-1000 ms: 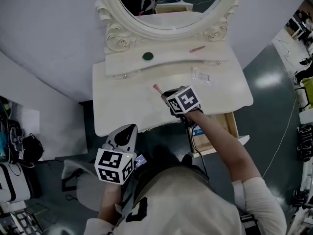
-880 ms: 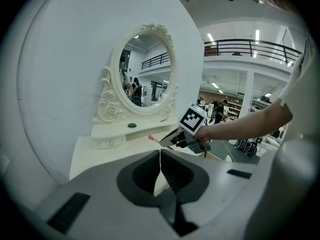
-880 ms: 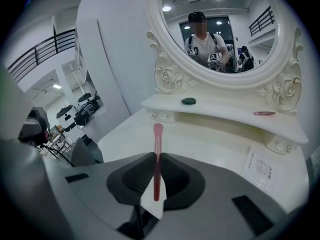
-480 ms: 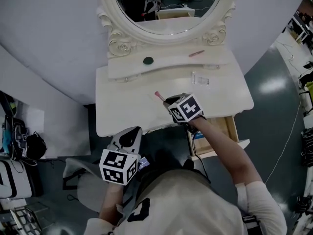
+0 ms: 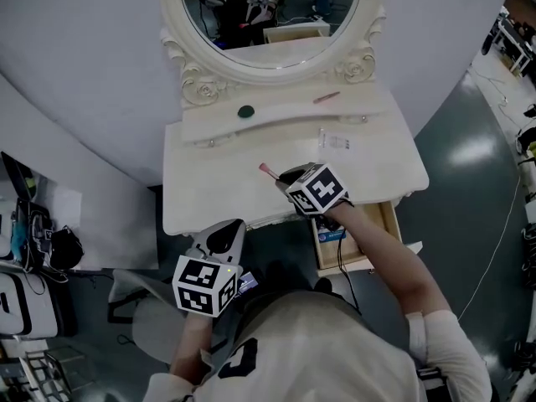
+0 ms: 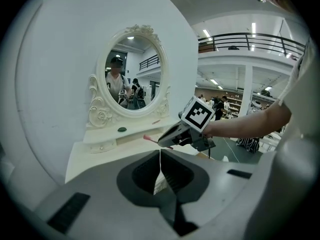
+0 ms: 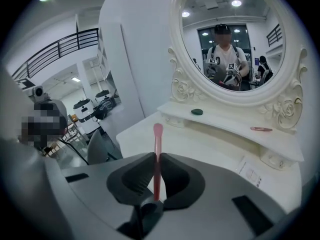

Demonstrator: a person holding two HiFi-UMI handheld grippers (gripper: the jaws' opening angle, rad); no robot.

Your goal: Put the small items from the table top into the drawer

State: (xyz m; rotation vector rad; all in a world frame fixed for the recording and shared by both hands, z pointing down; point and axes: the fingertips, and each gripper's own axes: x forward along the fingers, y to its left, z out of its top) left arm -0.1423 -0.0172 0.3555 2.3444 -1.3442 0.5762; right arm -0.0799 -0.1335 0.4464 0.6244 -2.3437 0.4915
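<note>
My right gripper (image 5: 283, 177) is shut on a thin pink stick (image 5: 268, 171) with a rounded pink tip, held above the middle of the white vanity table top (image 5: 201, 182). In the right gripper view the stick (image 7: 158, 139) stands up between the closed jaws of that gripper (image 7: 157, 156). On the raised shelf lie a small green item (image 5: 245, 111) and a pink hair clip (image 5: 327, 97). A clear packet (image 5: 337, 141) rests on the table top. My left gripper (image 5: 224, 227) hangs shut and empty in front of the table's near edge. The left gripper view also catches the right gripper (image 6: 172, 134).
An open wooden drawer (image 5: 392, 223) juts out under the table's right front, with a blue item (image 5: 331, 233) inside. An oval mirror (image 5: 268, 7) in an ornate white frame rises behind the shelf. Bags (image 5: 33, 241) sit on the floor at the left.
My right gripper has lifted a little with the pink stick still in it. The left gripper has edged closer to the table's front edge.
</note>
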